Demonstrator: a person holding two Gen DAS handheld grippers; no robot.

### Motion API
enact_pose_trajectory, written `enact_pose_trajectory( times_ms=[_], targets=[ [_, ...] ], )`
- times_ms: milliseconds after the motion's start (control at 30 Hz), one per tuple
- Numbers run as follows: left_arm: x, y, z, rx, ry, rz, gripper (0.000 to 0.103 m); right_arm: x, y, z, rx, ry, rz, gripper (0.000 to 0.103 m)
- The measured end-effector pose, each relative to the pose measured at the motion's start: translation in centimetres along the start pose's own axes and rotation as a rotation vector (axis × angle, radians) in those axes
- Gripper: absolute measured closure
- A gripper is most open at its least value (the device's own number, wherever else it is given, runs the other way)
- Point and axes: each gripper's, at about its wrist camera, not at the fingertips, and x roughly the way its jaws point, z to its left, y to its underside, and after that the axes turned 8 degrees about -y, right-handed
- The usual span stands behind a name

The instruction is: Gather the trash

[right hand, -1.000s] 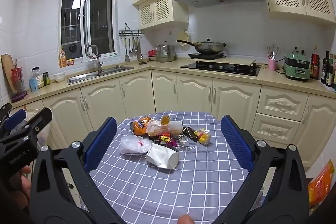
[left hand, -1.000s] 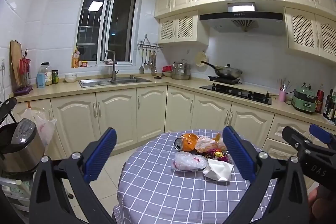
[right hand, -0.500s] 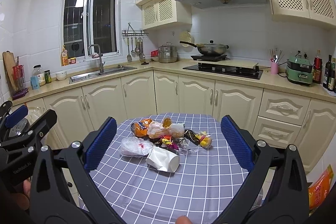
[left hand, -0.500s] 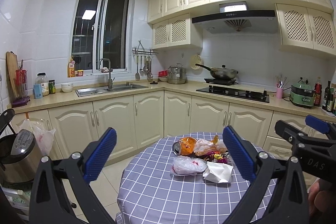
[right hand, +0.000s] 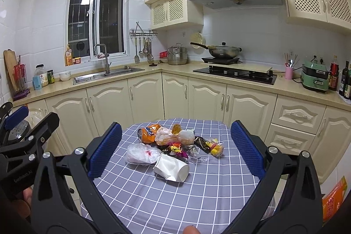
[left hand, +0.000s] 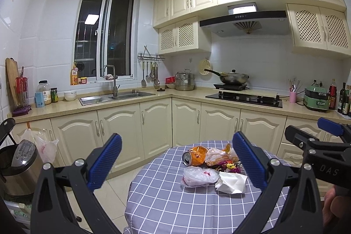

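Observation:
A heap of trash lies on a round table with a blue checked cloth (right hand: 197, 185): an orange crushed can (right hand: 147, 134), a clear plastic bag (right hand: 141, 153), a crumpled white paper cup (right hand: 172, 168), several wrappers (right hand: 175, 135) and a yellow-black candy bag (right hand: 211, 146). The heap also shows in the left wrist view, with the can (left hand: 193, 156) and plastic bag (left hand: 199, 175). My left gripper (left hand: 175, 165) is open and empty, short of the table. My right gripper (right hand: 174, 149) is open and empty, above the table's near side.
Cream cabinets and a counter run along the back with a sink (right hand: 107, 76), a hob with a wok (right hand: 223, 52) and bottles at far right. A steel bin (left hand: 19, 166) with a bag stands on the floor at left. An orange packet (right hand: 333, 199) lies low right.
Both views tilted upward a little; the table and trash sit lower in the frames. Both grippers stayed open and empty.

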Motion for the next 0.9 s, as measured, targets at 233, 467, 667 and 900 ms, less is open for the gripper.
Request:
enact_pose_trajectory(
  times_ms=[233,467,667,900],
  targets=[
    [0.2,0.0,0.2,0.001,0.002,-0.001,0.004,0.2,-0.1,-0.1,-0.003,0.002,0.001,0.006],
    [0.8,0.2,0.4,-0.003,0.004,0.008,0.004,0.6,0.0,0.2,-0.010,0.002,0.008,0.006],
    [1.5,0.5,0.3,-0.004,0.005,0.022,0.004,1.2,0.0,-0.1,-0.012,0.001,0.021,0.006],
    [4.1,2.4,0.3,0.011,-0.004,0.093,0.004,3.8,1.5,-2.0,0.007,0.017,0.100,0.006]
  ],
)
